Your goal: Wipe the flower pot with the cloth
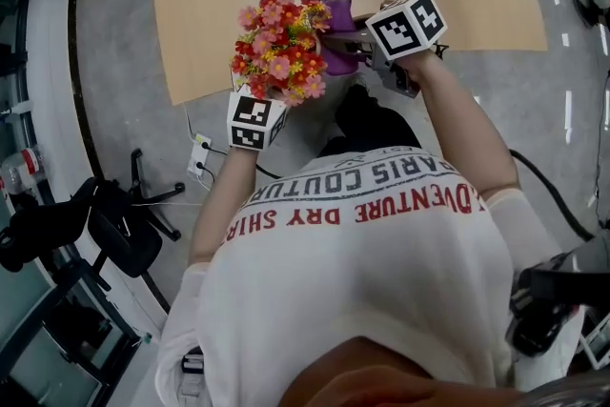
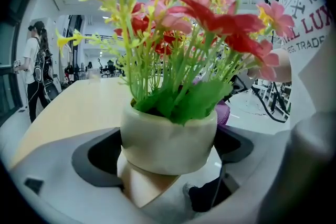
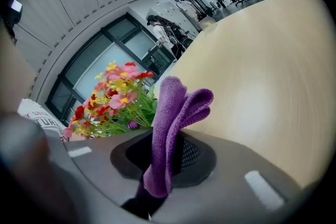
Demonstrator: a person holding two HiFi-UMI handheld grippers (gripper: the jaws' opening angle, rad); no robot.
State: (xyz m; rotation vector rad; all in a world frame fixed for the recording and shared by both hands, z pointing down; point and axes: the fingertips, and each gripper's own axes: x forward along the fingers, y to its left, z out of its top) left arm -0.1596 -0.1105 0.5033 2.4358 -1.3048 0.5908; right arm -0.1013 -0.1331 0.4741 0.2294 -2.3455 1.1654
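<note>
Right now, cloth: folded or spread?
Folded. The purple cloth stands doubled over in loops, pinched in the right gripper.

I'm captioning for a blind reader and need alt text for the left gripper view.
The left tongs grip a white flower pot holding red and pink flowers with green leaves. Behind it lie a light wooden table and a sliver of purple cloth.

White shirt: upside-down red print "DVENTURE DRY SHIR"; grey "ARIS COUTUR" beside it, toward table; elsewhere on shirt "LUX", "TRADE", "19".
</note>
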